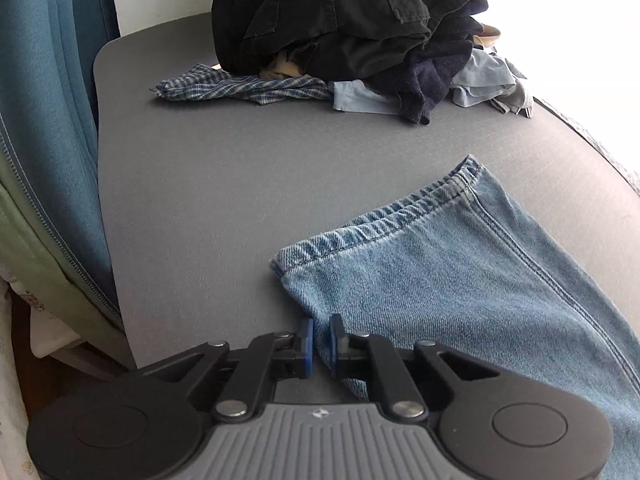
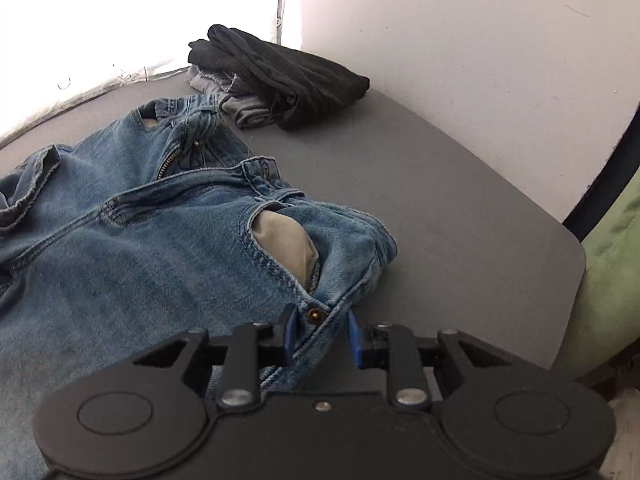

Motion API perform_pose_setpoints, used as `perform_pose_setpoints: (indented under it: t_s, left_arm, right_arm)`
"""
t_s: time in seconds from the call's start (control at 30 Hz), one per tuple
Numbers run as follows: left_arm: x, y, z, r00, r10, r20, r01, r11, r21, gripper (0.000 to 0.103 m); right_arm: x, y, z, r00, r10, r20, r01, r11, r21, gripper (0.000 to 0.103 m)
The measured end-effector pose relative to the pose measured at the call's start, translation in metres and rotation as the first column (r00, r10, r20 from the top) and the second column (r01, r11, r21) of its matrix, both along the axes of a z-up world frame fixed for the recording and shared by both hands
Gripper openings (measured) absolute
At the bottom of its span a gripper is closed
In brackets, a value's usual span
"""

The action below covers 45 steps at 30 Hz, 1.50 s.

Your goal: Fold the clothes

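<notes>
A pair of light blue jeans lies flat on the grey table. The left wrist view shows a leg with its hem point(image 1: 440, 264). My left gripper point(image 1: 322, 344) is nearly shut on the edge of that leg, close to the hem's corner. The right wrist view shows the waist end of the jeans point(image 2: 180, 232), with open fly and a pocket lining showing. My right gripper point(image 2: 320, 338) has its jaws partly apart around the side seam by a rivet, and denim sits between the blue pads.
A pile of dark clothes point(image 1: 344, 28) with a plaid cloth point(image 1: 240, 88) and pale blue pieces sits at the table's far end. Folded black and grey garments point(image 2: 280, 80) lie by the white wall. A blue-green fabric point(image 1: 48, 140) hangs left of the table point(image 1: 200, 184).
</notes>
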<state>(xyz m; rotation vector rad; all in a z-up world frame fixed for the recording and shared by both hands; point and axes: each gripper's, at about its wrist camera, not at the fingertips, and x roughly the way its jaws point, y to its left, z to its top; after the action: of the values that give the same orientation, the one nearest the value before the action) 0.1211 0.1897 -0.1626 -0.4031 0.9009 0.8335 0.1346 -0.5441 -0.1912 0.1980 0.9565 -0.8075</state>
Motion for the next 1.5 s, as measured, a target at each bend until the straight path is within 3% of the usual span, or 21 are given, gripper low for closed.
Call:
perform_pose_setpoints:
  t_s: [0.07,0.23,0.3,0.33,0.4,0.5,0.67,0.77,0.83,0.93,1.0,1.07,1.17,1.23,1.37,1.5]
  left_arm:
    - [0.003,-0.005,0.007,0.999,-0.03,-0.028,0.03,0.999,0.023,0.027]
    - [0.006,-0.02,0.031,0.997,-0.058,0.048,0.057,0.998,0.01,0.048]
    - [0.019,-0.035,0.038,0.993,-0.107,0.057,0.105,0.994,0.034,0.052]
    - [0.028,-0.044,0.04,0.988,-0.145,0.058,0.142,0.989,0.046,0.053]
    - [0.048,-0.064,0.044,0.968,-0.247,0.053,0.243,0.967,0.075,0.053]
    - [0.076,-0.099,0.049,0.909,-0.415,0.035,0.408,0.904,0.13,0.059]
    - [0.117,-0.176,0.055,0.741,-0.67,0.041,0.653,0.734,0.187,0.065]
    - [0.137,-0.217,0.053,0.663,-0.749,0.018,0.727,0.649,0.226,0.068]
    - [0.148,-0.243,0.049,0.6,-0.8,0.006,0.779,0.586,0.22,0.068]
    - [0.159,-0.273,0.041,0.512,-0.857,-0.048,0.841,0.49,0.231,0.068]
    - [0.164,-0.29,0.037,0.458,-0.885,-0.084,0.872,0.429,0.237,0.068]
    - [0.166,-0.305,0.034,0.403,-0.907,-0.117,0.896,0.366,0.252,0.068]
    - [0.165,-0.334,0.03,0.28,-0.945,-0.167,0.933,0.228,0.278,0.068]
    - [0.166,-0.352,0.027,0.208,-0.961,-0.183,0.948,0.152,0.28,0.068]
    - [0.174,-0.375,0.028,0.118,-0.978,-0.169,0.959,0.069,0.274,0.068]
    - [0.181,-0.397,0.034,0.04,-0.987,-0.157,0.951,-0.011,0.309,0.068]
  right_arm:
    - [-0.002,0.005,0.0,1.0,0.012,-0.023,-0.013,0.999,-0.036,0.042]
    - [0.0,0.012,0.021,0.998,0.057,0.014,-0.055,0.993,-0.106,0.062]
    - [0.003,0.016,0.029,0.997,0.063,0.053,-0.057,0.993,-0.105,0.081]
    - [0.006,0.02,0.033,0.995,0.073,0.075,-0.065,0.993,-0.1,0.085]
    - [0.015,0.03,0.038,0.987,0.11,0.12,-0.101,0.992,-0.078,0.092]
    - [0.037,0.05,0.036,0.963,0.211,0.169,-0.208,0.978,-0.033,0.101]
    - [0.085,0.084,0.024,0.918,0.35,0.186,-0.358,0.934,0.011,0.103]
    - [0.107,0.095,0.029,0.883,0.396,0.253,-0.42,0.906,0.048,0.103]
    - [0.123,0.096,0.032,0.851,0.414,0.324,-0.468,0.877,0.107,0.103]
    - [0.149,0.089,0.03,0.828,0.351,0.437,-0.493,0.828,0.268,0.101]
    - [0.164,0.083,0.026,0.829,0.275,0.487,-0.482,0.794,0.371,0.093]
    - [0.177,0.082,0.022,0.843,0.243,0.48,-0.462,0.784,0.414,0.087]
    - [0.195,0.08,0.012,0.864,0.215,0.454,-0.434,0.775,0.459,0.071]
    - [0.2,0.075,0.004,0.87,0.165,0.465,-0.422,0.736,0.529,0.056]
    - [0.208,0.075,-0.005,0.88,0.113,0.461,-0.4,0.698,0.594,0.015]
    - [0.206,0.079,0.01,0.842,0.124,0.524,-0.458,0.676,0.577,0.007]
